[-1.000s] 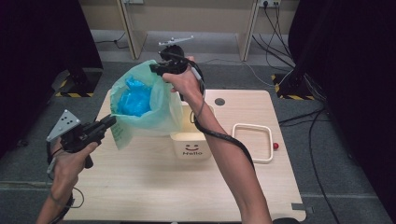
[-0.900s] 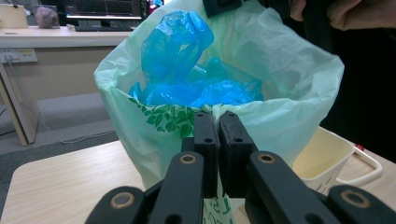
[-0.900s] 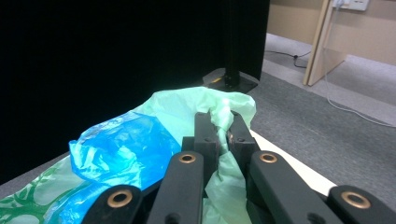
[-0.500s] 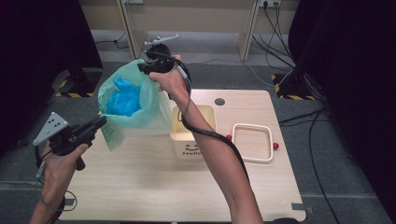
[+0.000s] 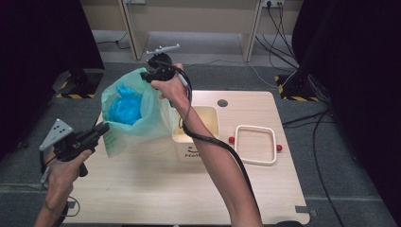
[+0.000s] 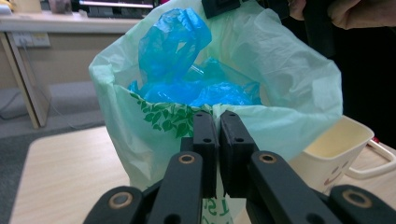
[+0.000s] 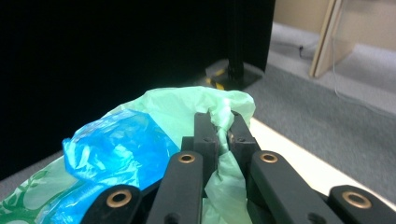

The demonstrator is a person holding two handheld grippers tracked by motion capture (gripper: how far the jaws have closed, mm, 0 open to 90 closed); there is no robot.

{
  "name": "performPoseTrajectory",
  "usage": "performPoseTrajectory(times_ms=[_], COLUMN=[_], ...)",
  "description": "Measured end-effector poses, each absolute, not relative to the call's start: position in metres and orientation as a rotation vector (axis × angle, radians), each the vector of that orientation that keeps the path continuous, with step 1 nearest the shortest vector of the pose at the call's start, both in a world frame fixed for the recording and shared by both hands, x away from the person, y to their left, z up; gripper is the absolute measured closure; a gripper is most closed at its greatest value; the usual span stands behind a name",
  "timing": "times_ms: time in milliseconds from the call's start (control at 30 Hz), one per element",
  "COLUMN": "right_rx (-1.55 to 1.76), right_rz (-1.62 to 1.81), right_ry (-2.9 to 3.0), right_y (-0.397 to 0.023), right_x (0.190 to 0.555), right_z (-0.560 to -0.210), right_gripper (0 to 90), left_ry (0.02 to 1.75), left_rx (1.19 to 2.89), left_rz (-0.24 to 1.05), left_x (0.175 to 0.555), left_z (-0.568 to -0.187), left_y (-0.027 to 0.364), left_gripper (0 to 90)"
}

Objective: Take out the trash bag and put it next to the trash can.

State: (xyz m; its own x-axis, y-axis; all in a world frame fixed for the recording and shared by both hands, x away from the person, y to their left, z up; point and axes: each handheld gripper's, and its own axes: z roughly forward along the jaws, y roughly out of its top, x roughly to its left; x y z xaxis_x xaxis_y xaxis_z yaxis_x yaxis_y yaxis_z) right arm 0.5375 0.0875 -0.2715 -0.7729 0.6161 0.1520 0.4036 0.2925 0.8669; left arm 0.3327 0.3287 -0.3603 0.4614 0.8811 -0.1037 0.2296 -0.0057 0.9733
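left tongs (image 6: 218, 122): pinching the near rim of the green bag (image 6: 289, 93) | right tongs (image 7: 219, 122): pinching its far rim | blue bag (image 5: 124, 106): inside

Both grippers are black, with a pistol-style handle. The left gripper (image 5: 101, 128) carries a grey three-cornered plate (image 5: 56, 134) dotted with small dark holes, and the right gripper (image 5: 144, 75) has a pale grey fitting on top. A black cable (image 5: 213, 142) trails along the right forearm. Each jaw is a flat black bar on hinged links with brass-coloured rivets (image 6: 187, 159). The arms are bare, no sleeves.
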Motion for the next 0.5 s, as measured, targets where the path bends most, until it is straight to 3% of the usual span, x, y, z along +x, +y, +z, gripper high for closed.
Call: performPoseTrajectory(times_ms=[500], right_rx=[1.059], right_rz=[1.323], right_ry=[2.447], right_y=[0.090], right_x=[0.552], right_z=[-0.343], right_gripper=[84.3], left_ry=[1.103], left_rx=[1.619], left_rz=[0.621], left_x=[0.349], left_z=[-0.410], left_y=[0.319], left_gripper=[84.6])
